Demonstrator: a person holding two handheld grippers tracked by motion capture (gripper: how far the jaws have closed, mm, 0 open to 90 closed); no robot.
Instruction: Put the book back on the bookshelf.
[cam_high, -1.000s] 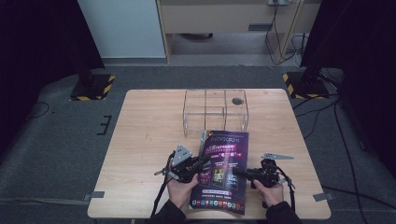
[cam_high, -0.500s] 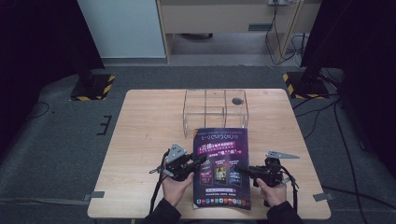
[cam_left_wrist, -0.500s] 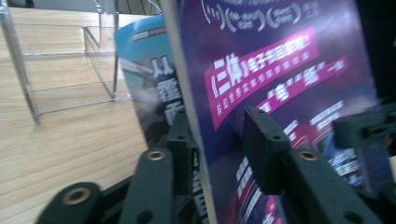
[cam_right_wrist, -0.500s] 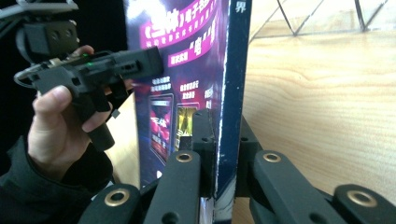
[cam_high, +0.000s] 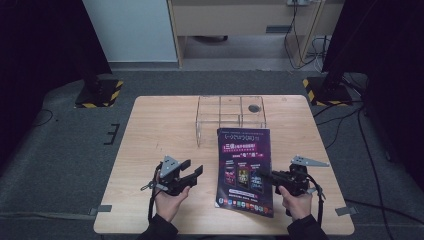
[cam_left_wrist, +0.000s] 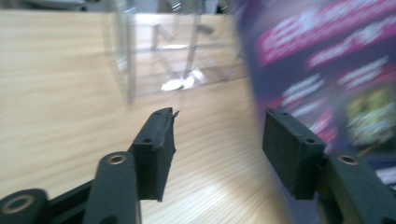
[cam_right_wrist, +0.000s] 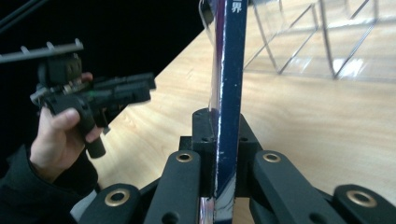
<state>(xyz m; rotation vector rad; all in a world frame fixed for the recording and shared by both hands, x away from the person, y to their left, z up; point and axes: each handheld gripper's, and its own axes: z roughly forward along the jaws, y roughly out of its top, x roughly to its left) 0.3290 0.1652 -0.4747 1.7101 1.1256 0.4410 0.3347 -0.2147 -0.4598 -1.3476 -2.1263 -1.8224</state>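
Item 1, rack (cam_high: 231, 116): clear, with several compartments, standing at the far middle of the table (cam_high: 150, 130). I see nothing in any compartment; a dark round mark shows through its far right part, and I cannot tell what it is.

Item 2, magazine (cam_high: 245, 170): purple cover, just in front of the rack, its far edge close to the rack's base. I cannot tell whether the two touch. In the right gripper view its spine (cam_right_wrist: 231, 84) stands on edge between my jaws.

Item 3, right gripper (cam_high: 267, 176): clamped on the magazine's right edge, in front of the rack and to its right.

Item 4, left gripper (cam_high: 196, 173): jaws apart, nothing between them, in front of the rack and to the left of the magazine, clear of it. My left hand (cam_high: 169, 202) holds it.

Item 5, table: light wood, otherwise bare around the rack.

Item 6, room beyond the rack: grey carpet, two stand bases with yellow-black stripes (cam_high: 97, 93), a pale cabinet (cam_high: 240, 15), cables (cam_high: 300, 37) on the floor, black drapes at both sides.
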